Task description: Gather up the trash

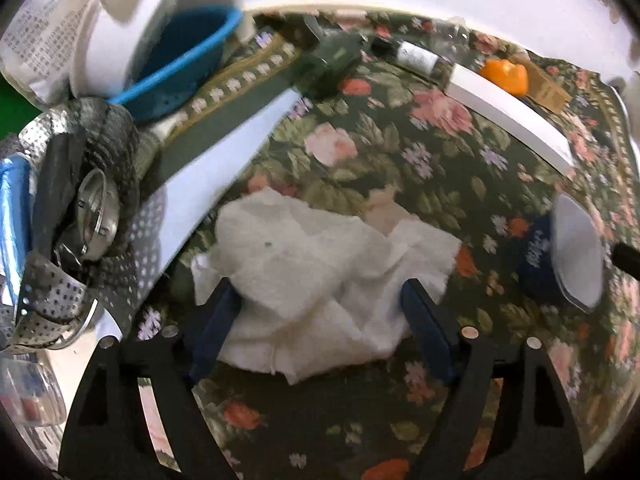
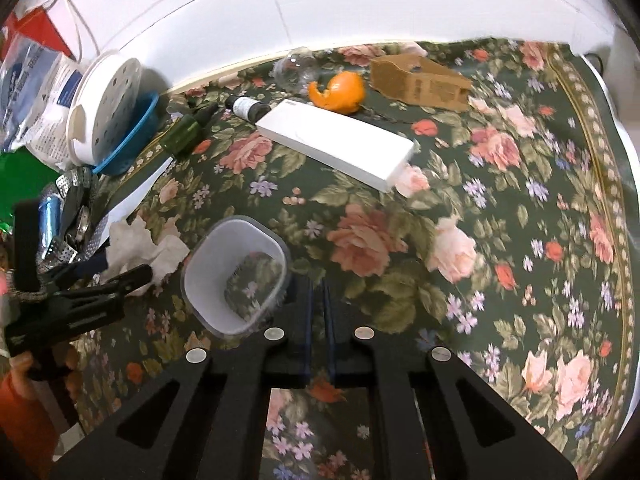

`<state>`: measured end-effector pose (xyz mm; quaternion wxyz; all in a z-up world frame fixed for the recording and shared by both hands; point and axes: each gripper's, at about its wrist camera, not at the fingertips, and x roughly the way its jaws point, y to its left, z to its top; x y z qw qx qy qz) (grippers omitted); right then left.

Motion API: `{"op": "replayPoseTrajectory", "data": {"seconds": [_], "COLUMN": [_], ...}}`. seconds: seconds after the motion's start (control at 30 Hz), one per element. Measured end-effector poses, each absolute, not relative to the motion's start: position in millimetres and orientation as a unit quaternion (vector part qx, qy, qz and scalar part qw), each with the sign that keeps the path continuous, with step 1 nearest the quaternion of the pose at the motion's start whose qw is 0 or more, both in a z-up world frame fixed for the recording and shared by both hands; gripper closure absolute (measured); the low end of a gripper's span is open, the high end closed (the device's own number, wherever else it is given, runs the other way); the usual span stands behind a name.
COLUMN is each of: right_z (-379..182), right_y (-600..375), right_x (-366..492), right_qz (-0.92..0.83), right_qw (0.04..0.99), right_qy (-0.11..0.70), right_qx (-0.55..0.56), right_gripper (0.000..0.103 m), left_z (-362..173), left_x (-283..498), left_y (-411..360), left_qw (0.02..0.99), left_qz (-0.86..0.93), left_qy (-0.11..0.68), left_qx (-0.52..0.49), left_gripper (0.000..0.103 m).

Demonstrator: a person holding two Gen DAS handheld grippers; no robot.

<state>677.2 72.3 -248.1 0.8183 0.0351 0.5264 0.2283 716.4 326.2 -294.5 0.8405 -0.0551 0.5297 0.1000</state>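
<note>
White and flimsy, the crumpled paper towel point(image 1: 320, 276) fills the lower middle of the left wrist view, lying on the floral cloth of the worktop point(image 1: 400, 152). The left gripper point(image 1: 324, 308) has its fingers point(image 1: 218, 316) spread wide, one on either flank of the wad, with the paper's nearer folds between them and nothing gripped yet. A loose flap spills beyond the fingers on each side (thin tissue tears easily), so a close from here could pinch only a corner and leave the rest behind, or catch the cloth under it and drag it. Just to the left a perforated metal steamer point(image 1: 72, 216) is crowded by clutter; a sideways sweep might knock it.

From the right wrist view, the right gripper point(image 2: 317, 300) holds its fingers nearly together with only a slim gap, nothing between them. A clear plastic tub point(image 2: 236, 272) stands just beside its left finger, close enough to be tipped by a careless swing. The same towel shows at the left, under the left gripper. An orange peel point(image 2: 340, 92) lies well apart, near the wall, beside a long white box point(image 2: 336, 144).
</note>
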Motion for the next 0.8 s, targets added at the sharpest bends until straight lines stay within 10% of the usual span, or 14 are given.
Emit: {"op": "replayPoseTrajectory", "data": {"seconds": [0.17,0.23,0.33,0.6,0.8], "right_z": [-251.6,-252.1,-251.7,-270.1,-275.1], "right_y": [64.4,65.9,72.2,107.5,99.3], "right_x": [680.5,683.3,685.9,689.7,685.5], "right_qz": [0.241,0.242,0.238,0.216,0.223], "right_qw": [0.798,0.790,0.789,0.794,0.792], "right_qy": [0.545,0.551,0.548,0.562,0.564], "right_qx": [0.092,0.116,0.139,0.078,0.071], "right_gripper": [0.095,0.083,0.064,0.064,0.098], "left_z": [-293.8,-290.7,-288.4,-264.1,-232.5], "left_x": [715.5,714.7,715.7,697.0,674.9], "left_y": [322.4,320.8,323.7,330.3,301.1], "left_qw": [0.853,0.856,0.856,0.866,0.882], "left_qz": [0.098,0.095,0.092,0.070,0.063], "left_qy": [0.512,0.508,0.508,0.493,0.463], "left_qx": [-0.043,-0.033,-0.023,-0.051,-0.055], "left_gripper": [0.037,0.068,0.088,0.092,0.092]}}
